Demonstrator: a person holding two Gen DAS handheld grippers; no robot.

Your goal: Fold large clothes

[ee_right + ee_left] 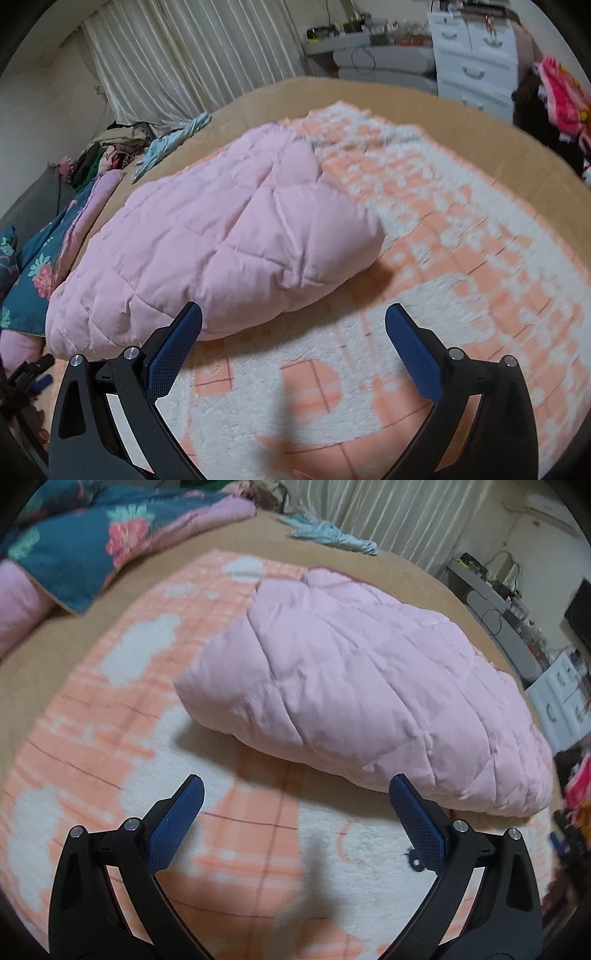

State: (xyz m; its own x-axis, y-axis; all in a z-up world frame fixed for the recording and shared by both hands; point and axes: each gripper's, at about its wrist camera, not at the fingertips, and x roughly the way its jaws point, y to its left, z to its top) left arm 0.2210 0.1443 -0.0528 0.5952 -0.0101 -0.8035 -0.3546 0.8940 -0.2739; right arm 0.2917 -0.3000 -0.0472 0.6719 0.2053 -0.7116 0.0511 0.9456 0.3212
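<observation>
- Floral quilt (70,542), teal with pink flowers and a pink lining, is bunched up well to the left of the pink jacket in your left view, at the far edge of the bed.
- Your left gripper (295,788) has its jaws spread wide and holds nothing; its blue pads (177,823) hang over the blanket just short of the jacket's near edge.
- Pink quilted jacket (362,686) lies folded into a thick bundle on the orange-and-white blanket (92,738). In your left view its long axis runs from upper left to lower right, the lower-right end closest to your right-hand pad.
- From your right gripper (293,310), also wide open and empty, the same jacket (221,236) runs from lower left to upper right; its rounded corner points right, onto the blanket (461,258).
- Your right gripper's left pad overlaps the jacket's near edge in that view; contact cannot be told.
- Tan bedcover (424,99) shows beyond the blanket's edges.
- A light blue garment (173,142) lies behind the jacket, near the pale curtain (177,55).
- To the jacket's right, past the bed: white drawers (476,59) and a grey desk (369,55) with clutter.
- Motion blur softens both views.
</observation>
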